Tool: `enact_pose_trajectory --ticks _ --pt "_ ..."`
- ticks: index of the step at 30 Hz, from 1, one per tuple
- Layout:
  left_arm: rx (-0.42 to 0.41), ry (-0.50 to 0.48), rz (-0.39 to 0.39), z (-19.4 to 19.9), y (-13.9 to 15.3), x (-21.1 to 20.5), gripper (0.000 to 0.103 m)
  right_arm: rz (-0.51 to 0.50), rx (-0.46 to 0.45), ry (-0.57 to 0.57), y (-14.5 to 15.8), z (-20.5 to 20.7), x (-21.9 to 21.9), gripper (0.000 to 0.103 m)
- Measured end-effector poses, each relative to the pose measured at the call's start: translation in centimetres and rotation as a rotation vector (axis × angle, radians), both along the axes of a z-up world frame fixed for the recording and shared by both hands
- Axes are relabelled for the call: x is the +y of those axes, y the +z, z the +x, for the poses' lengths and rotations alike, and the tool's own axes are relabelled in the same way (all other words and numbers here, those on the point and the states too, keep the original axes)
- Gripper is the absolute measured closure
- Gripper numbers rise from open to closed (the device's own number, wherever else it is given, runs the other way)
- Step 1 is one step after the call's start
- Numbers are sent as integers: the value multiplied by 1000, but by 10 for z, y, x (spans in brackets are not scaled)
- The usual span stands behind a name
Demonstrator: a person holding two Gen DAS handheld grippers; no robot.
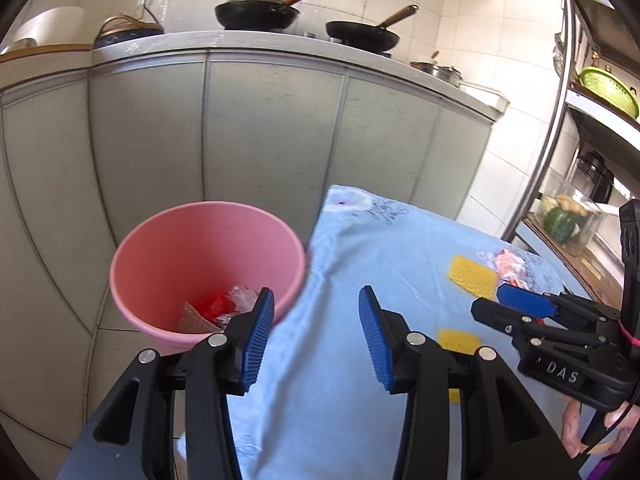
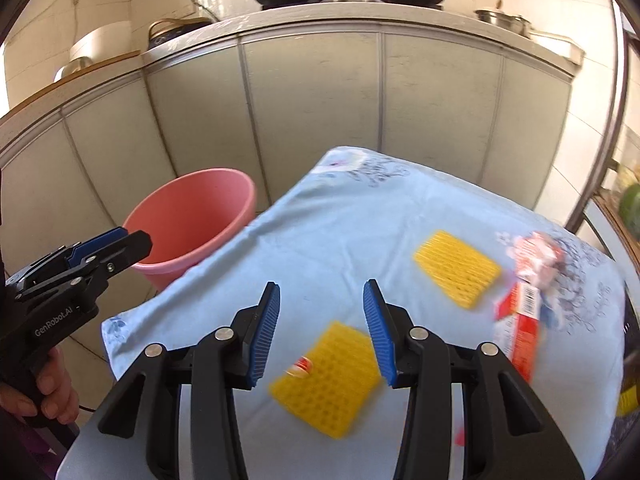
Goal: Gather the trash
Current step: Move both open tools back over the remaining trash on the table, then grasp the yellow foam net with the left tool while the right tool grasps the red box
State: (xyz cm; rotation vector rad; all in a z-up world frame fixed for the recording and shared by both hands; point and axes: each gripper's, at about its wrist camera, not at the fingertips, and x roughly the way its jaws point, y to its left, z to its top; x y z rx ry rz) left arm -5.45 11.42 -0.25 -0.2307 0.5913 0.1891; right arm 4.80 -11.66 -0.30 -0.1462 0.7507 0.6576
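Note:
A pink bucket (image 1: 206,264) stands on the floor left of a table under a light blue cloth (image 1: 380,264); red and clear wrappers (image 1: 224,306) lie in its bottom. My left gripper (image 1: 316,340) is open and empty at the table's left edge beside the bucket. My right gripper (image 2: 320,332) is open and empty just above a yellow foam net (image 2: 326,380) on the cloth. A second yellow foam net (image 2: 456,268) and a red and white wrapper (image 2: 524,300) lie farther right. The bucket also shows in the right wrist view (image 2: 192,224).
Grey cabinet doors (image 1: 272,132) stand behind the bucket and table, under a counter with two black pans (image 1: 256,12). A metal shelf rack (image 1: 560,128) with a green basket stands to the right. A small red scrap (image 2: 460,436) lies near the cloth's front edge.

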Motion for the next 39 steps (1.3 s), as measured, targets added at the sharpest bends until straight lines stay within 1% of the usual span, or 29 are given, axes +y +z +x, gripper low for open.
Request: enact_pose_trajectory --ticks 5,10,16,21,27,32,33,35,36,37,38,39 --pt "23 -78 -33 9 -1 -23 55 14 14 -104 1 8 -43 59" --pt "81 -184 -76 25 -8 -52 55 37 39 -206 -6 18 -84 59" --pt "157 -283 -76 48 -18 -88 54 74 84 -285 -16 23 -116 59" --pt "208 -306 -56 60 -33 -106 54 87 96 -315 -21 24 -130 59" --pt "300 -307 -84 72 -55 -111 54 95 114 -335 -28 27 -138 58" --pt "348 -313 -92 79 -65 -116 54 88 130 -329 -34 34 -136 58" --pt "346 -312 -86 80 -66 -117 55 86 133 -328 -35 35 -135 58" --pt "345 -310 -79 80 -66 -118 62 80 140 -327 -37 38 -133 58" --pt "344 -312 -82 80 -66 -117 67 82 148 -325 -39 39 -132 58" --pt "344 -313 -88 80 -66 -117 77 83 153 -325 -40 40 -131 58" --pt "340 -315 -97 80 -66 -116 84 83 160 -324 -41 41 -130 58" --pt "330 -315 -102 79 -64 -115 87 81 166 -326 -43 41 -129 58"
